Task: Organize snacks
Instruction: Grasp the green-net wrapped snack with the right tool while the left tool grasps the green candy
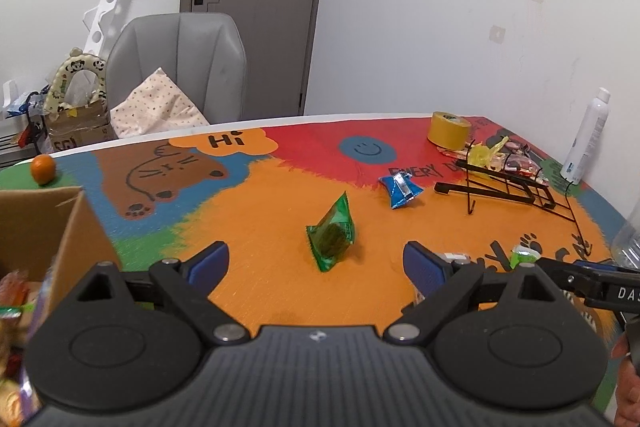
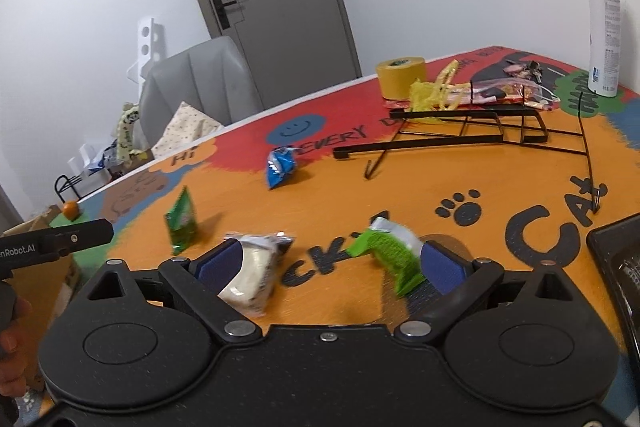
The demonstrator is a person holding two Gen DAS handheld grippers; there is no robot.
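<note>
Pick-up step: both my tongs gape, left tongs (image 1: 316, 267) facing green packet (image 1: 332, 233); right tongs (image 2: 332, 267) straddling white snack (image 2: 250, 277) and green-wrapped snack (image 2: 390, 253) (I must choose one, then close).

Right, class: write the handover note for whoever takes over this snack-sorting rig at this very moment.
Left gripper: open, empty, hovering beside the cardboard box, facing the green packet.
Right gripper: open, holding nothing; a white packet and a green-and-white packet lie between its fingers.
Loose on the table: blue packet; more wrappers by the black wire rack.
Done: some snacks are in the box.
Left: all of the above.
</note>
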